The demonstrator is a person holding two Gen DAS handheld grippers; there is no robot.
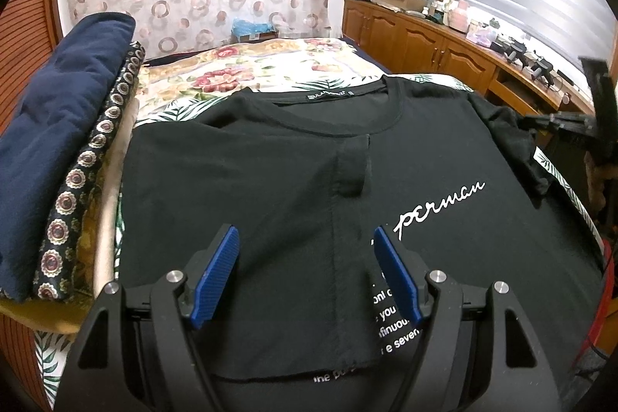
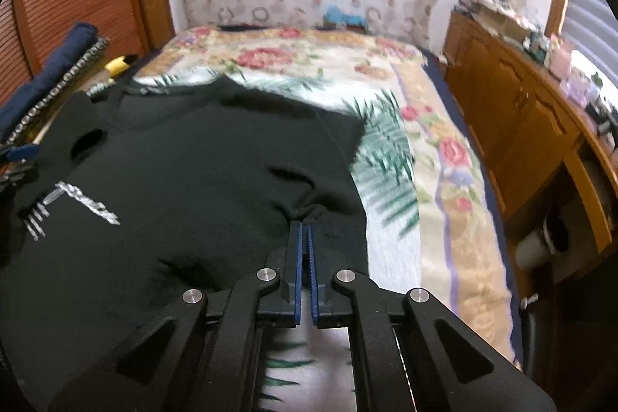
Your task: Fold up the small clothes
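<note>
1. Black T-shirt [image 1: 293, 157] lies flat on the bed [image 2: 455, 180], its left side folded inward, collar at the far end.
2. Right tool [image 2: 305, 224] clenched on a pinch of fabric at the shirt's right edge.
3. Left tool [image 1: 305, 238] released, over the shirt's near middle.
4. Folded navy cloth [image 1: 58, 126] stacked at far left.

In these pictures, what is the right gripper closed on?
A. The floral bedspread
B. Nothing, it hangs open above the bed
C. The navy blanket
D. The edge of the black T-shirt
D: in the right wrist view the right gripper has its blue pads pressed together on a bunched fold at the edge of the black T-shirt.
</note>
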